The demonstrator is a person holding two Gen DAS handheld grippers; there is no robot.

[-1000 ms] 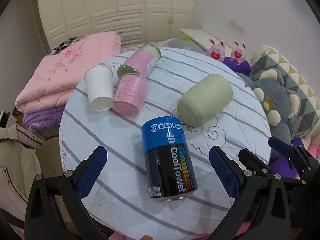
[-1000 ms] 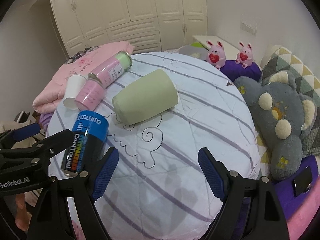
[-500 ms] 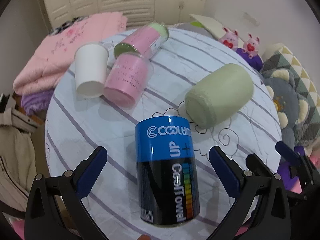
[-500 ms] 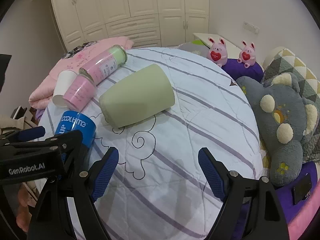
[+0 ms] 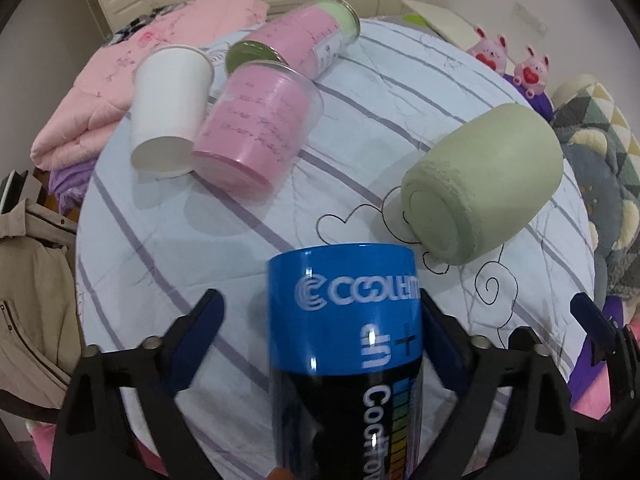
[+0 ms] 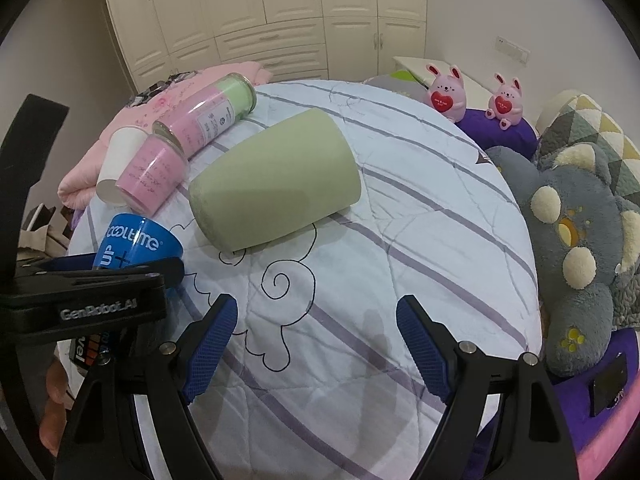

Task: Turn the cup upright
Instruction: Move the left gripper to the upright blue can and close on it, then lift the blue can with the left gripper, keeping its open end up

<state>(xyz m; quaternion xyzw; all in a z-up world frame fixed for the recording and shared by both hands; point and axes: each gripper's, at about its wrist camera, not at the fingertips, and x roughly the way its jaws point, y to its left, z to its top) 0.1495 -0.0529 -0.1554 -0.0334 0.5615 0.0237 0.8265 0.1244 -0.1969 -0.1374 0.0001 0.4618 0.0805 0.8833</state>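
While the blue Cooltime can [image 5: 344,364] fills the near centre of the left wrist view, lying on its side on the round quilted tabletop [image 5: 360,92], the left gripper [image 5: 320,344] straddles it: its right finger [image 5: 442,344] sits against the can's side, the left finger [image 5: 200,340] stands just off it with striped cloth showing between, so the fingers are spread and not clamped. The right gripper [image 6: 316,344] hovers over bare cloth at the near edge, fingers wide apart, gripping nothing. Beyond the can on the right lies the green cup [image 6: 276,180], tipped on its side, base toward the near left, mouth toward the far right. On the far left, three more things are down on their sides and bunched together: a white paper cup [image 5: 170,108], a pink plastic cup [image 5: 256,128] touching it, and a pink-and-green glass jar [image 5: 304,40] just behind. A folded pink blanket [image 5: 104,92] sits off the far left edge; two pink bunny toys [image 6: 472,96] and a grey plush [image 6: 576,248] line the right.
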